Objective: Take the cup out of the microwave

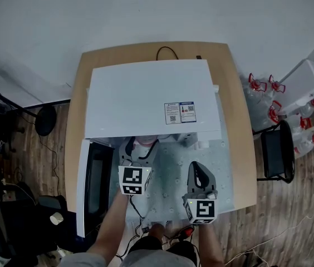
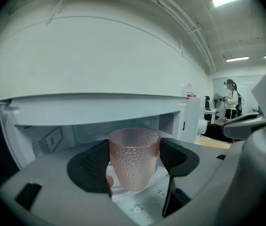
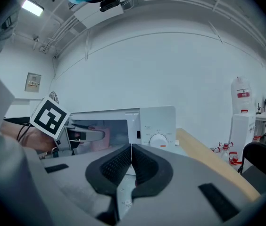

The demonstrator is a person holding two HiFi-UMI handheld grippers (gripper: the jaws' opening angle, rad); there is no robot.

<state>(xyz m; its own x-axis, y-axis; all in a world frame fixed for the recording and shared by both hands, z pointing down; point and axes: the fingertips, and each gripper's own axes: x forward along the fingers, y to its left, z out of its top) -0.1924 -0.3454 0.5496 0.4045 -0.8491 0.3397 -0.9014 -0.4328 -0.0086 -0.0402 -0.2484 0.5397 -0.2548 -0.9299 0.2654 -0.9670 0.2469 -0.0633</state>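
Observation:
A pink dimpled plastic cup [image 2: 134,158] stands upright between the black pads of my left gripper [image 2: 135,160], which is shut on it. It sits at the mouth of the white microwave [image 1: 146,93], just in front of the cavity. From above, the cup [image 1: 145,143] shows under the microwave's front edge, held by the left gripper [image 1: 140,152]. My right gripper [image 1: 197,170] hovers over the mat to the right, jaws pressed together and empty. In the right gripper view, that gripper [image 3: 131,157] points at the microwave's control panel [image 3: 158,138], with the cup [image 3: 94,142] at left.
The microwave door [image 1: 93,182] hangs open to the left. A pale patterned mat [image 1: 171,196] covers the wooden table [image 1: 236,121] in front of the oven. Water bottles [image 1: 260,93] and a black chair [image 1: 276,149] stand right of the table. A person [image 2: 229,101] stands far off.

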